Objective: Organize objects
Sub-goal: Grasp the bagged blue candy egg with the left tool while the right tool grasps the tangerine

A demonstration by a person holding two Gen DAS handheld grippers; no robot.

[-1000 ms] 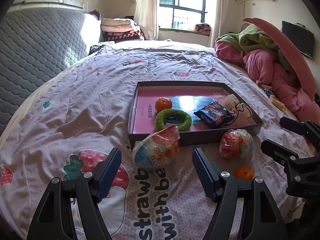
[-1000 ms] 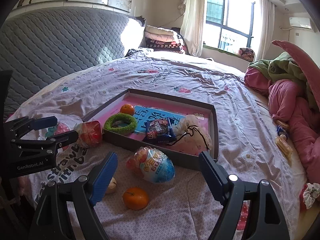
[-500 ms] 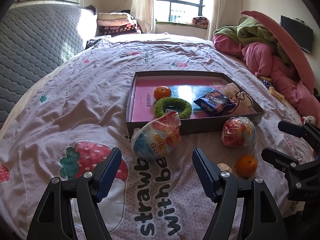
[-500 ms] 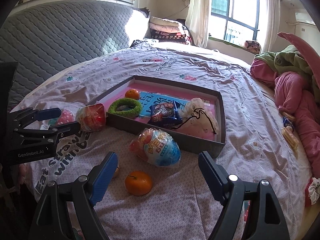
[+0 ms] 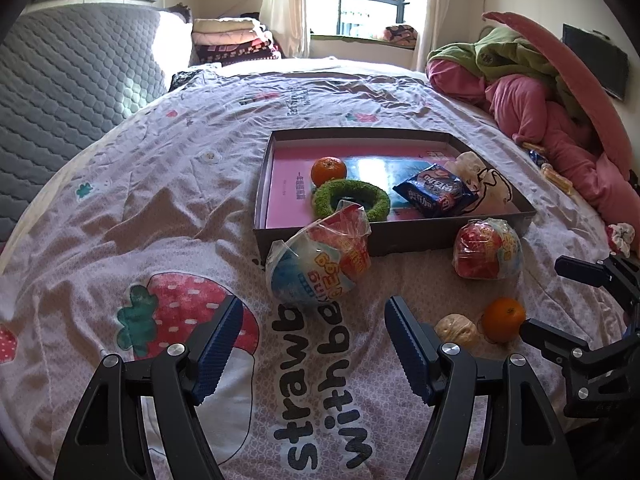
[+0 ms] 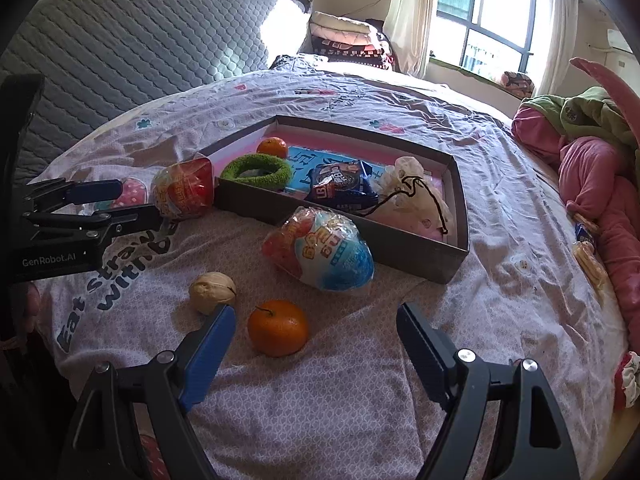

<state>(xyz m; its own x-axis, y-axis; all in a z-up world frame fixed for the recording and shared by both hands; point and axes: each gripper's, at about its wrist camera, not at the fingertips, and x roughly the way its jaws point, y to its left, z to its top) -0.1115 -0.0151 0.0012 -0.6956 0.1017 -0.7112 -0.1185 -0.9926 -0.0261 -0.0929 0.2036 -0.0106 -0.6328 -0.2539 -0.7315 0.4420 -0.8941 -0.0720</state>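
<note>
Orange (image 6: pixel 277 327) lies between the right gripper's (image 6: pixel 316 330) spread fingers, nearer the left one, untouched.

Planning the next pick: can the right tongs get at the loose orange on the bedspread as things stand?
Probably yes. The right tongs stand open with the orange just ahead between them, and nothing covers it. Only the walnut lies close beside the left finger.

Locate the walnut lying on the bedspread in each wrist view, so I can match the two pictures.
Left wrist view: the walnut sits low and right of centre, just right of the left claw's right finger, beside the loose orange.
Right wrist view: the walnut lies lower left, just above the right claw's left fingertip, left of that orange.
Shared landmark: the brown tray, beyond both.
</note>
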